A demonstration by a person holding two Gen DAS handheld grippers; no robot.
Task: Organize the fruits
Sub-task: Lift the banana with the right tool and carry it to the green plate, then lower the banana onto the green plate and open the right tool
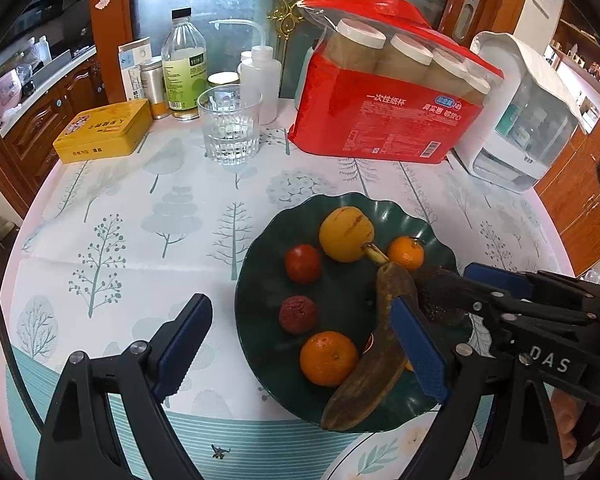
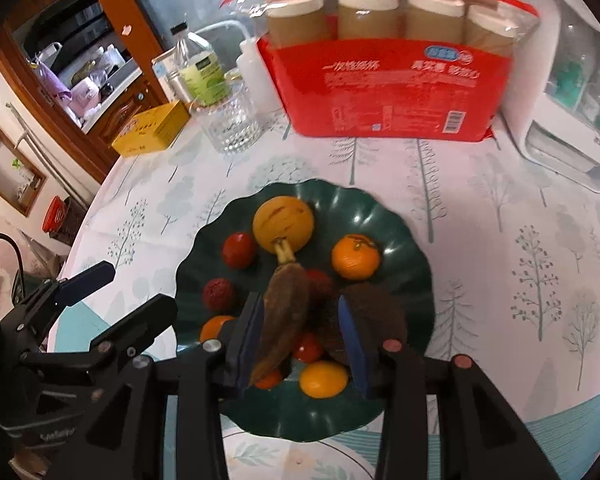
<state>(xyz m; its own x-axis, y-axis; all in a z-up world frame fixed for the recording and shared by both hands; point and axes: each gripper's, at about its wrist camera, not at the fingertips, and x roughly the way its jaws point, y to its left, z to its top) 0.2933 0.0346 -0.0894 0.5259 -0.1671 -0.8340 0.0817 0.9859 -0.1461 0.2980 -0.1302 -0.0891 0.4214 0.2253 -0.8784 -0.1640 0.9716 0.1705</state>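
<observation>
A dark green wavy plate (image 1: 260, 280) (image 2: 400, 240) holds a yellow round fruit (image 1: 346, 234) (image 2: 283, 224), a red tomato (image 1: 303, 264), a bumpy dark red fruit (image 1: 298, 314), two oranges (image 1: 328, 358) (image 1: 406, 254) and an overripe brown banana (image 1: 380, 360) (image 2: 284, 312). My right gripper (image 2: 300, 320) (image 1: 480, 288) is low over the plate, open. The banana lies between its jaws, against the left pad and clear of the right one. A dark brown fruit (image 2: 380, 312) sits just outside the right finger. My left gripper (image 1: 300, 346) (image 2: 116, 300) hangs wide open over the plate's left side, holding nothing.
Behind the plate stand a ribbed glass (image 1: 230, 128), a red pack of paper cups (image 1: 384, 120), a yellow tin (image 1: 104, 132), bottles (image 1: 182, 68) and a white appliance (image 1: 520, 112). The round table's edge curves close on the left and right.
</observation>
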